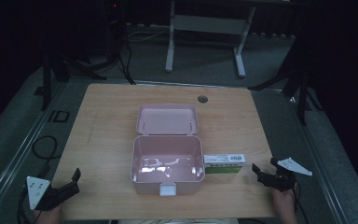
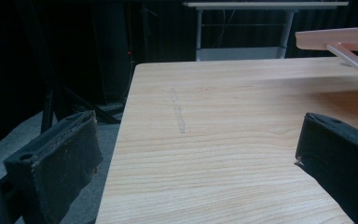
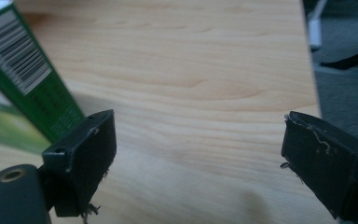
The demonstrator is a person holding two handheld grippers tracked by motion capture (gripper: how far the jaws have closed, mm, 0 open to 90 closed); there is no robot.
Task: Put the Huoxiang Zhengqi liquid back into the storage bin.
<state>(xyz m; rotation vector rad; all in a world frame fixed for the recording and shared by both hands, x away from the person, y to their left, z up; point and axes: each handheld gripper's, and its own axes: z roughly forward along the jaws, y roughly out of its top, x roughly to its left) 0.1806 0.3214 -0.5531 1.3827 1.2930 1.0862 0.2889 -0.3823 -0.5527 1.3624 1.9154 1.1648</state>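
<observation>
A: Start with the tongs. The left gripper sits at the near left corner of the wooden table, its jaws spread wide with nothing between them. From the left gripper view one jaw hangs past the table's left edge, over the grey floor, and the other is over the wood.

B: And the right gripper?

A: Near the table's right edge, close to the front — jaws likewise wide apart and empty. In the right gripper view there is bare wood grain between them.

B: Where is the box?

A: Two boxes. A pink lidded box stands open at the middle of the table, its lid folded back flat toward the far side, a pale latch at its near wall. Its inside looks bare and glossy.

B: The other?

A: A small green-and-white carton lies just beside the pink box's right wall, on the table. It is just left of the right gripper — its barcoded end shows past that gripper's left jaw, not touching it as far as I can tell.
</observation>
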